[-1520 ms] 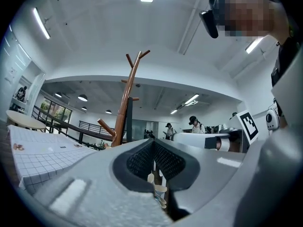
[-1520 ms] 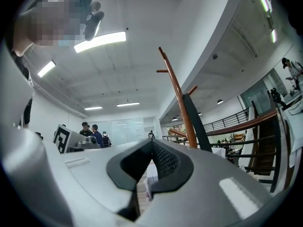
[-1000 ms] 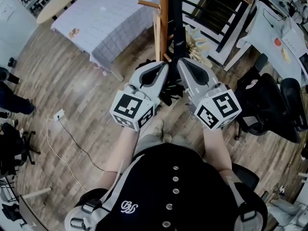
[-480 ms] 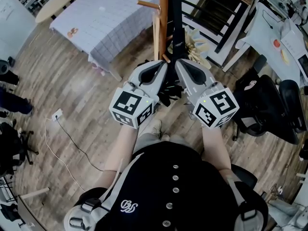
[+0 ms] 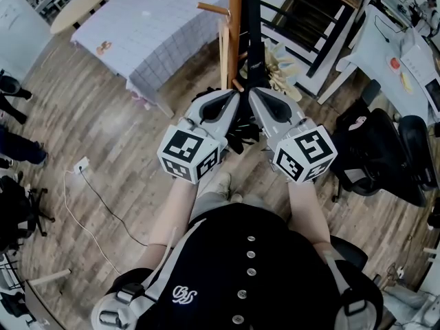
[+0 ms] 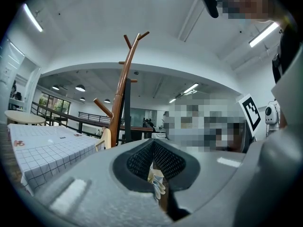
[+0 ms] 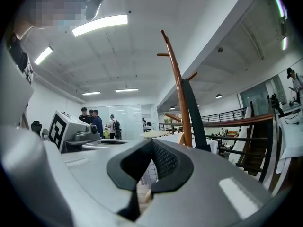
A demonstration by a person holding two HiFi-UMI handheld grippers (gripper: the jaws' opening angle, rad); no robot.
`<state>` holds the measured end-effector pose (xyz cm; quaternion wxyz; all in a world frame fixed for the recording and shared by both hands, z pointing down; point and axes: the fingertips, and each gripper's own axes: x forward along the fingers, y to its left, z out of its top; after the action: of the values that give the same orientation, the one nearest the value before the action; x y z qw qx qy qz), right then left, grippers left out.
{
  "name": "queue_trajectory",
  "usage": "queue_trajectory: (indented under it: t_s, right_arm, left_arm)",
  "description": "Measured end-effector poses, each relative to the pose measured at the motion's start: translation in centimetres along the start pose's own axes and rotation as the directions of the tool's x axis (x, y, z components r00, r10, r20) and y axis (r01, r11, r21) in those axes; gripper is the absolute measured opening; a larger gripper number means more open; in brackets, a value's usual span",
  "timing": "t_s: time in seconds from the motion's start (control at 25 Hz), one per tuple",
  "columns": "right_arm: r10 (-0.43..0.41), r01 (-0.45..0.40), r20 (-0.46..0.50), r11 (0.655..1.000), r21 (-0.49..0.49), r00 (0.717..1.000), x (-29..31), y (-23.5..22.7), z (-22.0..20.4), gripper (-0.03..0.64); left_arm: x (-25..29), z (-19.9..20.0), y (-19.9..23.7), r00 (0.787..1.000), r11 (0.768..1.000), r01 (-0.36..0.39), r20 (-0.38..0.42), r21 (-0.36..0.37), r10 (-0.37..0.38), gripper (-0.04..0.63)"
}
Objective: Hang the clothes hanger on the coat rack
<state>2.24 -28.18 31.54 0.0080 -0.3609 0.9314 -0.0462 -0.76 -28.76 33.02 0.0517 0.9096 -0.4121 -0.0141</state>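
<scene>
The coat rack is a brown wooden pole with angled pegs, with a black post right beside it. It rises ahead in the left gripper view and the right gripper view. A pale wooden hanger rests against the pole below a peg, and its end shows in the left gripper view. My left gripper and right gripper are side by side just short of the rack, pointing level at it. Both are shut with nothing between the pads.
A table with a checked cloth stands left of the rack, with a round table behind it. A stair railing, a white desk and a black office chair are to the right. A cable lies on the floor. People stand far off.
Both grippers have stayed almost where they were. A bystander's feet at the left edge have shifted.
</scene>
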Motion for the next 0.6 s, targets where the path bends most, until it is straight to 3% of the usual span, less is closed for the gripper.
queue_trajectory:
  t_s: [0.6]
  right_arm:
    - [-0.002, 0.002, -0.011, 1.000, 0.003, 1.000, 0.09, -0.18, -0.22, 0.000]
  left_arm:
    - [0.32, -0.16, 0.26, 1.000, 1.000, 0.004, -0.015, 0.018, -0.004, -0.005]
